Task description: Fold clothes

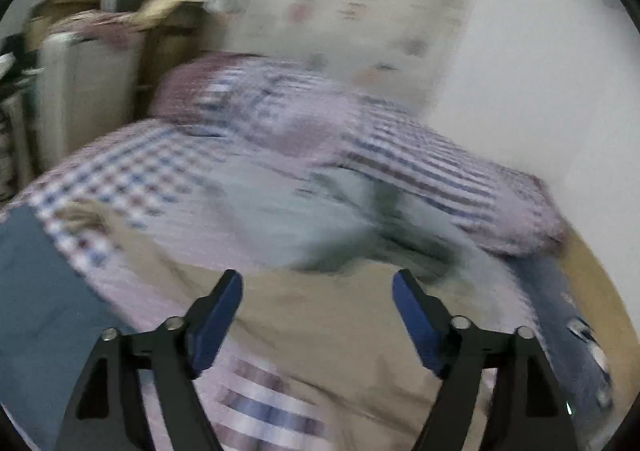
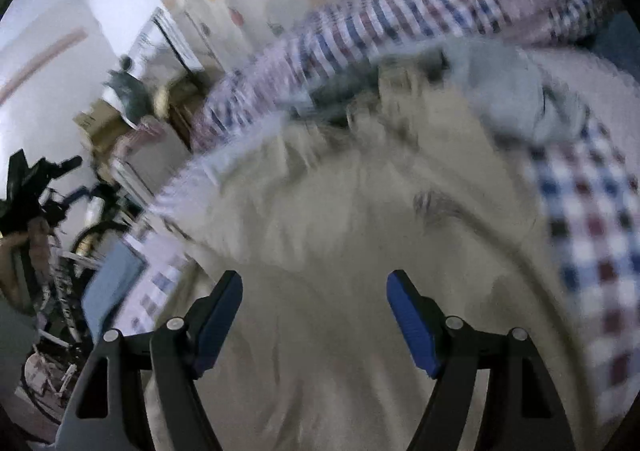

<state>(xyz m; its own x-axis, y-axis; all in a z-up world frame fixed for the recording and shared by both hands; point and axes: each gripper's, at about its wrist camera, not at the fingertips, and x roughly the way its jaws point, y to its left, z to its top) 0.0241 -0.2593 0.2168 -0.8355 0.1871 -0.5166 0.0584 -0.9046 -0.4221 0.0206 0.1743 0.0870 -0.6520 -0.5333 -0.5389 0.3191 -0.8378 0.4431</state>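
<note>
We see a bed covered by a checked sheet (image 1: 132, 167) in pink, blue and maroon, with a matching checked pillow (image 1: 400, 147) lying along its far side by the white wall (image 1: 540, 71), all of it smeared by motion blur. On the sheet lies a large beige garment (image 2: 340, 251), spread and rumpled, with a smaller pale grey-blue garment (image 1: 288, 219) just beyond it, touching the pillow. Our left gripper (image 1: 318, 287) and right gripper (image 2: 314, 287) both hover over the beige cloth, jaws spread wide with nothing between the blue pads (image 2: 412, 327).
</note>
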